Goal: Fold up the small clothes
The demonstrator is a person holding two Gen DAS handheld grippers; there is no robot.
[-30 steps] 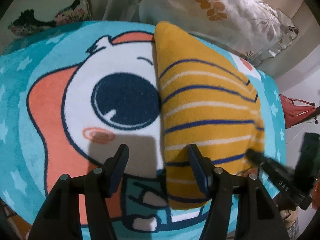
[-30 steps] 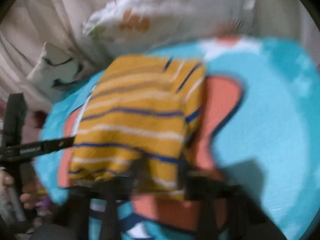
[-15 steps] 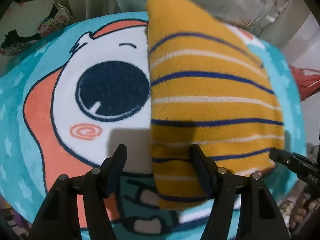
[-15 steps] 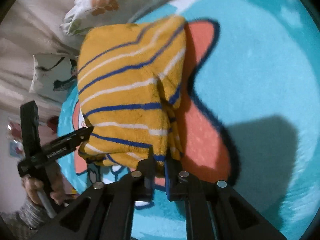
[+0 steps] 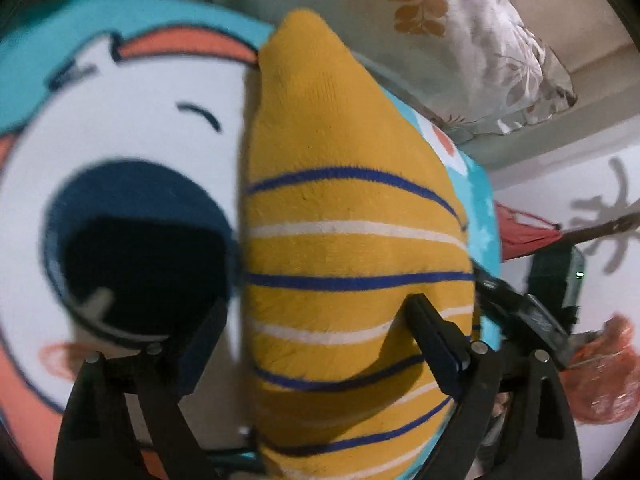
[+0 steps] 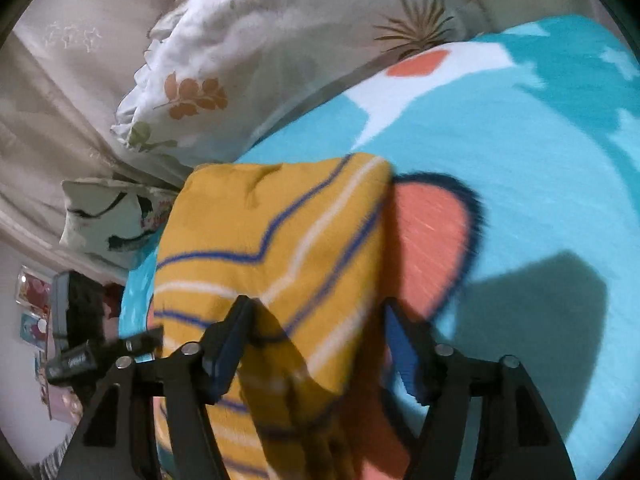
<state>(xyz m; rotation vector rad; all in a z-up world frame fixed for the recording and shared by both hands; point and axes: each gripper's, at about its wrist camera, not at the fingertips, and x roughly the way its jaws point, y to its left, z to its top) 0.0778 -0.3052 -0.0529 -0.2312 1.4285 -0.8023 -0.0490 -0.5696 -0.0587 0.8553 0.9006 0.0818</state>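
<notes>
Our folded mustard garment (image 5: 344, 264) with blue and white stripes, soft and fleecy, lies on a plush turquoise cartoon blanket (image 6: 540, 168). We hold the left gripper (image 5: 316, 324) and right gripper (image 6: 316, 324) spread wide above it, gripping nothing. Leaf-print pillows (image 6: 248, 60) crowd the blanket's far edge.

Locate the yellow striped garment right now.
The yellow striped garment lies folded on the cartoon blanket, right of its dark blue eye, in front of the floral pillow.

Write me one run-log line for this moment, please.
garment: folded yellow striped cloth on cartoon blanket | left gripper: open, straddling its edge | right gripper: open over it | pillow behind
</notes>
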